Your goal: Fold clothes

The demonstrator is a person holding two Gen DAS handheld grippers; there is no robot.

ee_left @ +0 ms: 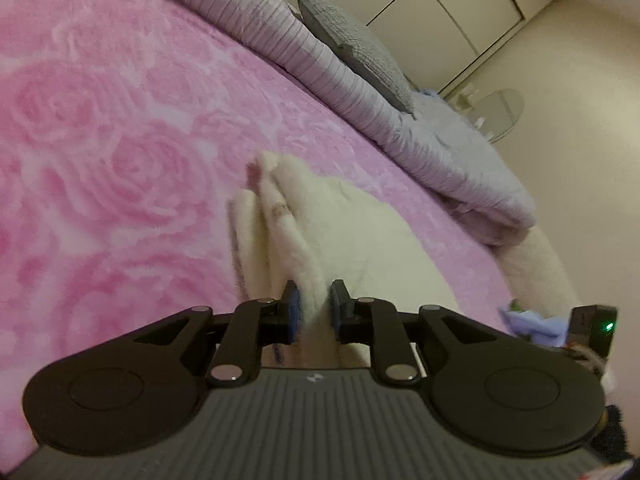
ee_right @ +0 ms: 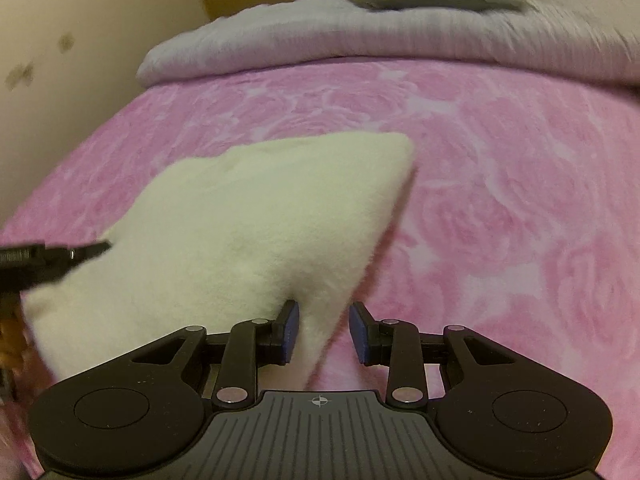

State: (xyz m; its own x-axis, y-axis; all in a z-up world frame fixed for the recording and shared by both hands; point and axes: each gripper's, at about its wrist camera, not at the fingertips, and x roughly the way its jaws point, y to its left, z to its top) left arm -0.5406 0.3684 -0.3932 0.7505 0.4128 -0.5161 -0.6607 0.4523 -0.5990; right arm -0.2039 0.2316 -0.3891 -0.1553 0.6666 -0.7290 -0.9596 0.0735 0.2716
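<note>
Bed point(ee_right: 500, 184): pink rose-patterned cover, lilac quilt point(ee_right: 360, 44) at far end.
Garment point(ee_right: 240, 224): cream fleece, folded, lying on bed.
Left claw point(ee_left: 314, 312): clamped on garment's layered edge.
Right claw point(ee_right: 325, 334): parted, garment corner between blue pads point(ee_right: 291, 332).

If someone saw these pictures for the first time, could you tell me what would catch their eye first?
Probably the cream fleece garment, folded on the pink rose-patterned bedspread. Next, the left tool, closed on its stacked edge, and the right tool, open around a corner. Behind lies a lilac ribbed duvet.
</note>
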